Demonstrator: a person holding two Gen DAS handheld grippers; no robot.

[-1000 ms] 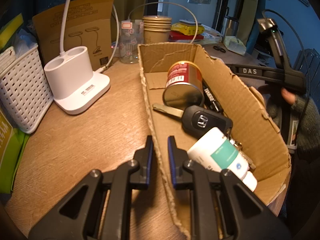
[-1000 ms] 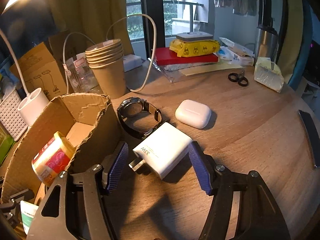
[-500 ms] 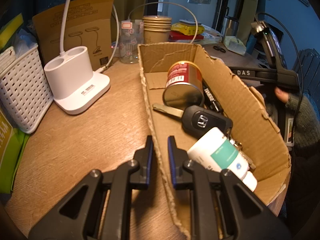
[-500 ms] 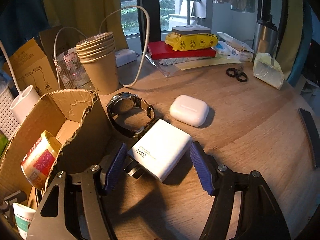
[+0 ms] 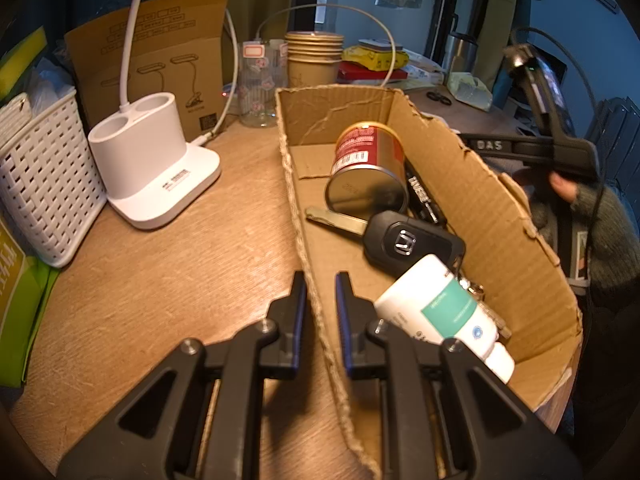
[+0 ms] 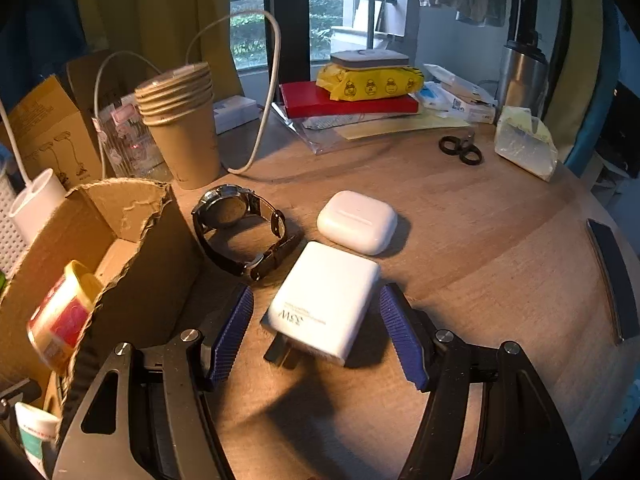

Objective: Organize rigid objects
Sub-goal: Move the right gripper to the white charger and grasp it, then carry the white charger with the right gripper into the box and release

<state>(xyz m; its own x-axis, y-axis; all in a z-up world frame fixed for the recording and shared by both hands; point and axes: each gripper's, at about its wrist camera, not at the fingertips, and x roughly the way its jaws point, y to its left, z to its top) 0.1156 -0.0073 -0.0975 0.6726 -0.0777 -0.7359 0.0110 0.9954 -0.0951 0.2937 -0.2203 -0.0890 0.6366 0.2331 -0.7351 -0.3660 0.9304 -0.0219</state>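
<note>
My left hand-held gripper (image 5: 320, 300) is clamped on the cardboard box (image 5: 500, 216) wall. My right hand-held gripper (image 6: 316, 320) stands apart around the white charger (image 6: 324, 300) on the worktop (image 6: 480, 240); closing off-centre could twist it against the watch (image 6: 240, 232).

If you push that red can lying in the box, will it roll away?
Probably a little. The red can lies on its round side in the cardboard box, so it could roll. The car key sits right against it and the box walls are close, so it likely stops quickly.
</note>
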